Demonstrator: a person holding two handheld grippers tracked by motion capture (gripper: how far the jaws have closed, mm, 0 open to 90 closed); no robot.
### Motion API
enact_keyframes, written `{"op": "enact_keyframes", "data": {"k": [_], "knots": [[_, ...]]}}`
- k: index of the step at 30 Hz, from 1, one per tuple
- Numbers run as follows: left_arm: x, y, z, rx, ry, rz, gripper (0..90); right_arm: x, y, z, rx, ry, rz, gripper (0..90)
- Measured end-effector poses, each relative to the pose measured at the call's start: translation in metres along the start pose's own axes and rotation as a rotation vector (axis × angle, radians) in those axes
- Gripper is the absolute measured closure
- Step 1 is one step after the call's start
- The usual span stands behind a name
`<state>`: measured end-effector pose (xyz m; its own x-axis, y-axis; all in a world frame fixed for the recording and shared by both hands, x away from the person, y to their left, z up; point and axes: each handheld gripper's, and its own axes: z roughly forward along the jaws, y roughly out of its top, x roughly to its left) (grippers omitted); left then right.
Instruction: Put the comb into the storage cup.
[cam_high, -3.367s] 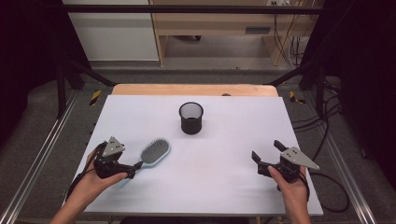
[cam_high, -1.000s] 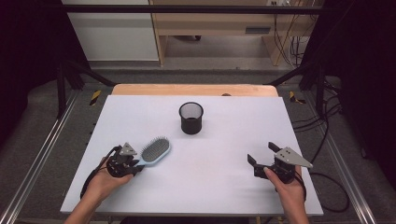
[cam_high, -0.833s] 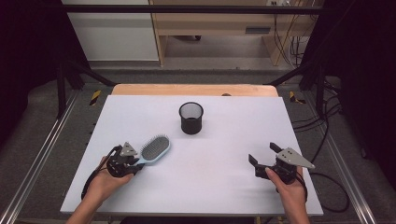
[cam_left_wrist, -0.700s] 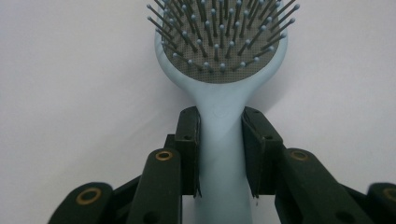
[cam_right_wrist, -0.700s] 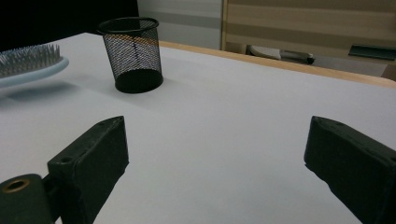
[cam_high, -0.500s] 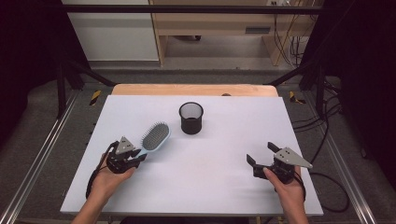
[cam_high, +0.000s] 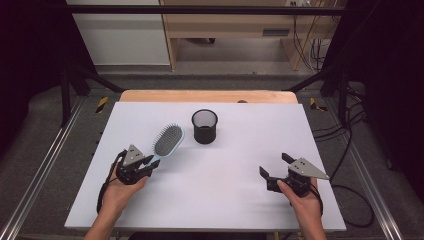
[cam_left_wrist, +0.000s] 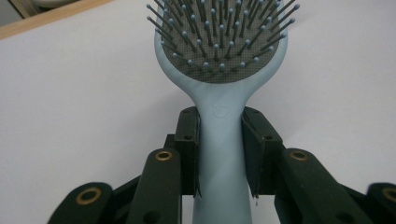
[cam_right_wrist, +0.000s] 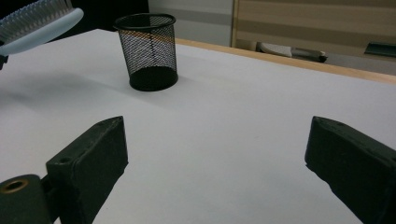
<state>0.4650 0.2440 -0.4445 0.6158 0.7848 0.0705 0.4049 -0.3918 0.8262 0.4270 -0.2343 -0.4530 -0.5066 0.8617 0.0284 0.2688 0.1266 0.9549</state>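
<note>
Bristles of dark wire with pale tips covered the light-blue plastic paddle hairbrush (cam_left_wrist: 219, 51); left hand-held gripper (cam_left_wrist: 219, 154) clamped its unlabelled handle, right hand-held gripper (cam_right_wrist: 215, 154) gaped

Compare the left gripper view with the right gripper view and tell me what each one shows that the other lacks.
Left gripper view alone: the left hand-held gripper shut on the light blue hairbrush handle, bristles seen close up.

Right gripper view alone: the black mesh cup standing upright, the wooden table edge behind it, and the right hand-held gripper open with nothing between its jaws.

Both: the hairbrush and the white tabletop.
</note>
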Motion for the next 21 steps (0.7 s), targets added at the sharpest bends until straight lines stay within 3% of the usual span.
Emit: {"op": "enact_keyframes", "data": {"k": [7,21], "knots": [[-0.013,0.001,-0.003,-0.061,0.000,0.051,69.7,0.002,0.001,-0.002,-0.006,0.010,0.004,5.6],[-0.011,-0.002,-0.014,-0.137,-0.017,0.003,69.6,0.007,0.003,0.004,0.016,0.036,0.040,5.5]]}}
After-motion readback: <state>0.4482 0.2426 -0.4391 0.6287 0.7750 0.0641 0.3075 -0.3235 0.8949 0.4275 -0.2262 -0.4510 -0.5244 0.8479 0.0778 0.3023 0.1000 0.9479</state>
